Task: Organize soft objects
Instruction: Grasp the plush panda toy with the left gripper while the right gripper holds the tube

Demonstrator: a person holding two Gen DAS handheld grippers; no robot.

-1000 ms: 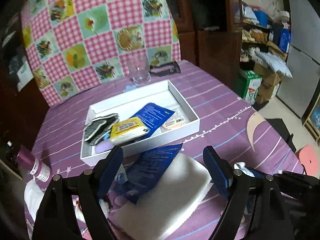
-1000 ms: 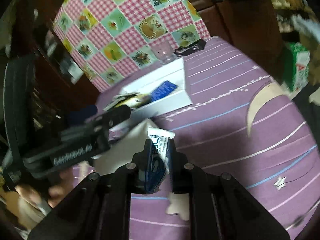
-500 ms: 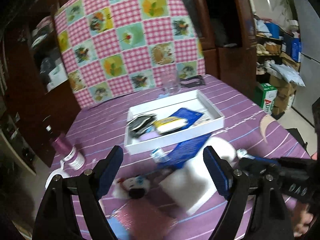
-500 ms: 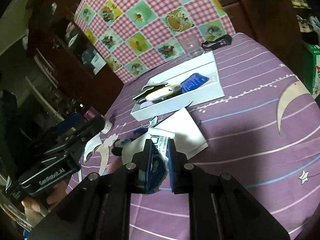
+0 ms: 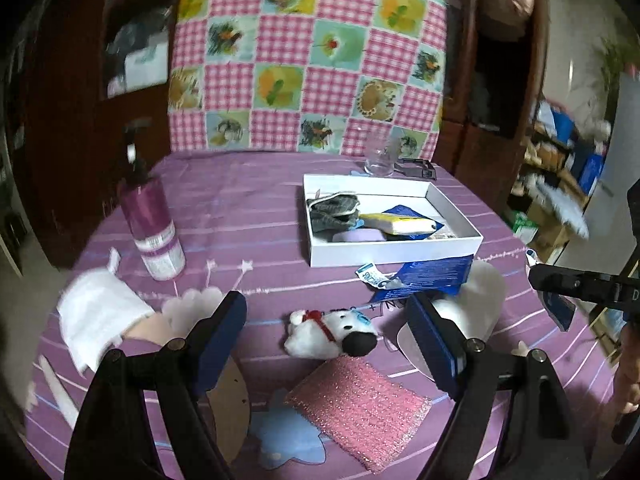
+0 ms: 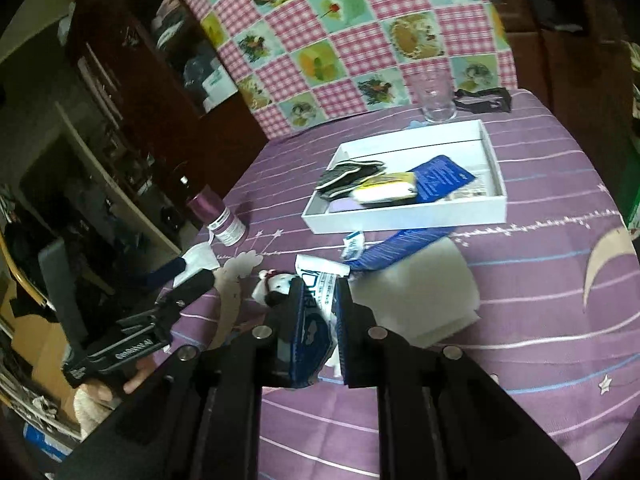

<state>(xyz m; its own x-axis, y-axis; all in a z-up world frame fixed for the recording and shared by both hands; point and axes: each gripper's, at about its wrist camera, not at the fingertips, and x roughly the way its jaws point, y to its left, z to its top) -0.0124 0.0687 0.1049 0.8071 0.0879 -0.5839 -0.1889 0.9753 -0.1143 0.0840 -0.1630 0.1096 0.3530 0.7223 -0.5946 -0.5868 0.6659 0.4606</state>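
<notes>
While the desk (image 5: 248,208) with its purple striped cloth fills most of the room, its far edge meets a big pink checked cushion (image 5: 308,52). Dark wood cupboards stand on both sides of it. The back left part of the desk is bare, so there is open room there. The right side, with a moon shape on the cloth, is bare too.

Next biggest is the white box (image 5: 394,254), which sits toward the back right. Inside it lie grey gloves (image 5: 334,210), a yellow pack (image 5: 404,222), a blue packet and a lilac piece. Just in front of the box's near wall lies a white foam pad (image 6: 424,292) with a blue packet (image 5: 430,276) on top of it.

A purple bottle (image 5: 150,222) stands upright on the left, well apart from the box. A white cloth (image 5: 98,320) lies near the left edge. A pink sponge (image 5: 356,400) lies close to the near edge. Just behind it sits a small white plush dog (image 5: 332,334).

A clear glass (image 5: 378,158) stands behind the box.

The left gripper (image 5: 330,340) is spread wide with nothing in it, and the plush dog shows in the gap between its fingers. The right gripper (image 6: 320,312) is squeezed tight on a blue and white wipe packet (image 6: 316,300), held up above the desk.
</notes>
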